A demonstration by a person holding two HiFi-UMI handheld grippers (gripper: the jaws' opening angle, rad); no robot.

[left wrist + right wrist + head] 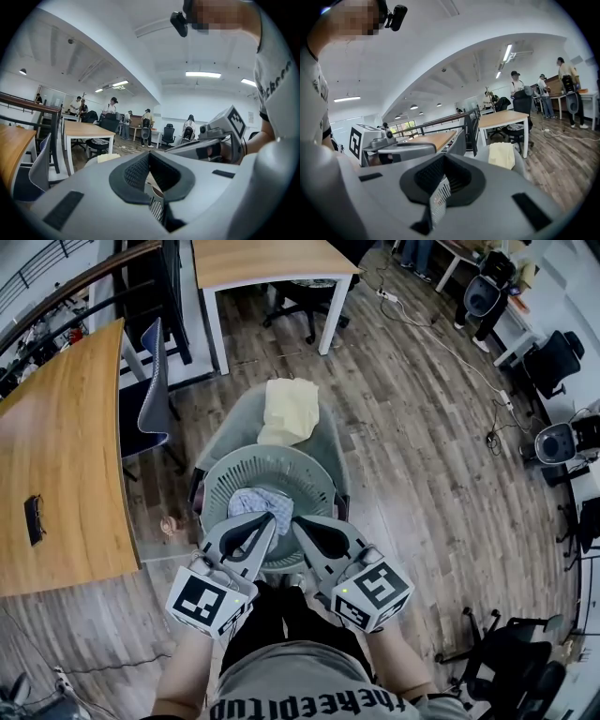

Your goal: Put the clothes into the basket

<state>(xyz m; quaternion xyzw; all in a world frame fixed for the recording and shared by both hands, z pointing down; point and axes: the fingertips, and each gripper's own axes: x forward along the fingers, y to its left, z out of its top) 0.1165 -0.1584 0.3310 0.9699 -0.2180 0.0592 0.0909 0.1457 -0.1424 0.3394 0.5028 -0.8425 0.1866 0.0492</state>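
Observation:
A round grey slotted basket (314, 482) rests on a grey armchair (231, 423). A pale blue and white garment (262, 506) lies inside it. A yellow cloth (289, 411) hangs over the armchair's back, also in the right gripper view as the yellow cloth (502, 155). My left gripper (270, 521) and right gripper (298, 523) sit side by side at the basket's near rim. The left gripper (150, 157) is shut on a strip of slotted rim (157, 210). The right gripper (444, 158) is shut on the slotted rim (439, 201) too.
A long wooden table (56, 456) runs along the left, with a blue chair (150, 381) beside it. A second wooden table (267, 261) stands behind the armchair. Black office chairs (553, 362) and floor cables (441, 343) lie to the right. Several people stand far off.

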